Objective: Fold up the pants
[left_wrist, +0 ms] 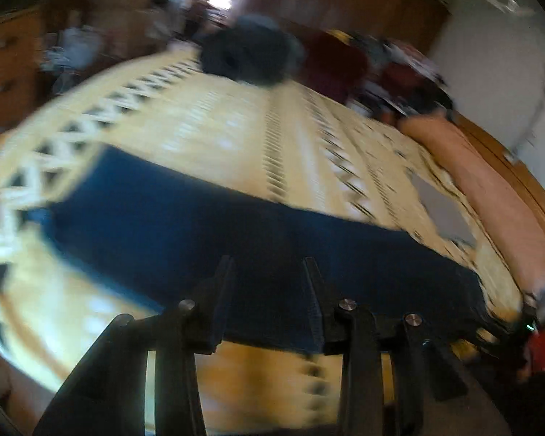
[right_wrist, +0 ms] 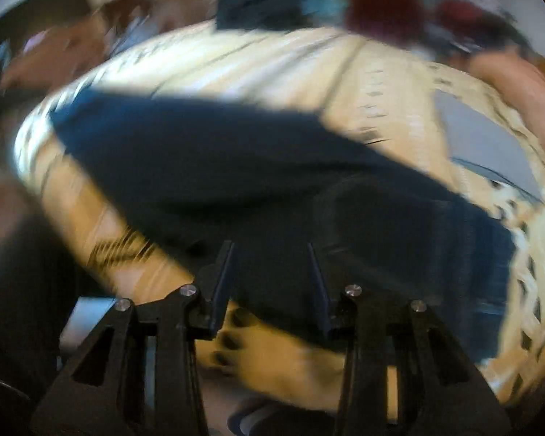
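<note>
- Left gripper (left_wrist: pixel 269 265) hangs over the pants (left_wrist: pixel 207 218), jaws parted, nothing pinched between them.
- Right gripper (right_wrist: pixel 270 250) likewise, jaws apart and empty above the dark cloth.
- The navy pants lie in a long band across the cream patterned bedspread (left_wrist: pixel 236 127).
- Dark clothes (left_wrist: pixel 250 51) sit heaped at the bed's far edge, all blurred.

Dark blue pants (left_wrist: pixel 236 229) lying flat, stretched long across patterned bedspread (left_wrist: pixel 236 123).
</note>
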`<state>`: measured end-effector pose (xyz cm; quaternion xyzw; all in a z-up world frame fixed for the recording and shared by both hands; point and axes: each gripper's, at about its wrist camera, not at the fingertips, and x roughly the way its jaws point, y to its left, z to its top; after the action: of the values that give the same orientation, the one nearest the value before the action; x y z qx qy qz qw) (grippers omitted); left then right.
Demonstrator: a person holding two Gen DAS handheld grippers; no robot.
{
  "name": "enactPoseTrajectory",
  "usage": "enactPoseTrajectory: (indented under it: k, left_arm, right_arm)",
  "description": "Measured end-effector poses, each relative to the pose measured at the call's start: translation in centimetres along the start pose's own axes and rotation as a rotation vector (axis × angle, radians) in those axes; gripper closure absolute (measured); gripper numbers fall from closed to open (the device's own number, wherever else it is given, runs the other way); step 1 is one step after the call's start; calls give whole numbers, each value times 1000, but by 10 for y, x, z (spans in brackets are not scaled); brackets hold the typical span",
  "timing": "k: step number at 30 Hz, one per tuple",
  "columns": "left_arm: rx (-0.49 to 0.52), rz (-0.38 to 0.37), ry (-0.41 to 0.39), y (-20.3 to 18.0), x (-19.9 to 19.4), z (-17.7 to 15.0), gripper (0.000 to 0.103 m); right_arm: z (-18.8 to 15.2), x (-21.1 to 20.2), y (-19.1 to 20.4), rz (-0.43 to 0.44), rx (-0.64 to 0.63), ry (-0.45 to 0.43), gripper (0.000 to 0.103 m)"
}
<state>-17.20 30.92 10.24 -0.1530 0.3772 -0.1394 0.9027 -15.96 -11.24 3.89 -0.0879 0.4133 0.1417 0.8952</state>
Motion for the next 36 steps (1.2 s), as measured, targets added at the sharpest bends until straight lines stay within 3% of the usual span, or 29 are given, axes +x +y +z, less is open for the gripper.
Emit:
enactPoseTrajectory:
  k: [2, 6, 7, 8, 9, 12, 14, 15, 17, 18, 19, 21, 23, 27, 29, 30, 36]
  left_arm:
    - [25, -52, 37, -21, 13, -8, 65]
    - [78, -97, 123, -58, 46, -23, 65]
    - [80, -101, 135, -62, 52, -24, 65]
    - [78, -106, 141, -65, 56, -25, 65]
    - [75, -111, 141, -67, 59, -25, 65]
    - [104, -128, 169, -78, 65, -33, 65]
    - [142, -130, 196, -84, 65, -41, 65]
    - [133, -125, 190, -79, 60, -42, 65]
    - [38, -70, 128, -47, 42, -39, 65]
    - [4, -34, 103, -34, 36, -39, 64]
    - [-52, 27, 75, -13, 28, -38, 64]
    - [-133, 123, 44, 23, 12, -39, 64]
    - [-178, 172, 2, 53, -9, -40, 64]
    - [-282, 228, -59, 101, -41, -42, 64]
    - [-313, 234, -76, 114, -48, -43, 64]
    - [-316, 236, -75, 118, -49, -44, 64]
    - [-285, 185, -50, 106, -29, -46, 64]
  right_arm:
    - [1, 6, 4, -39, -14, -19, 63]
    - [9, 27, 3, -7, -22, -6, 63]
    - [10, 31, 2, 10, -20, 7, 76]
    - [11, 32, -2, 22, -14, 21, 98]
    - [11, 28, -4, 11, -2, 21, 103]
    - [15, -1, -7, -8, 74, -55, 103]
    - [19, -8, -4, 24, 55, -61, 103]
    - [20, -11, 6, 30, 5, -62, 99]
    - [21, -17, 26, 30, -77, -76, 61]
    - [20, -21, 35, 45, -106, -99, 31]
    - [21, -22, 42, 64, -129, -118, 23]
    - [28, -10, 61, 76, -187, -109, 24]
    - [38, 8, 76, 108, -230, -90, 29]
    - [54, 47, 103, 131, -331, -14, 51]
    - [55, 57, 103, 158, -337, 31, 80]
    - [57, 61, 102, 182, -325, 54, 103]
    - [78, 42, 81, 211, -198, 1, 102]
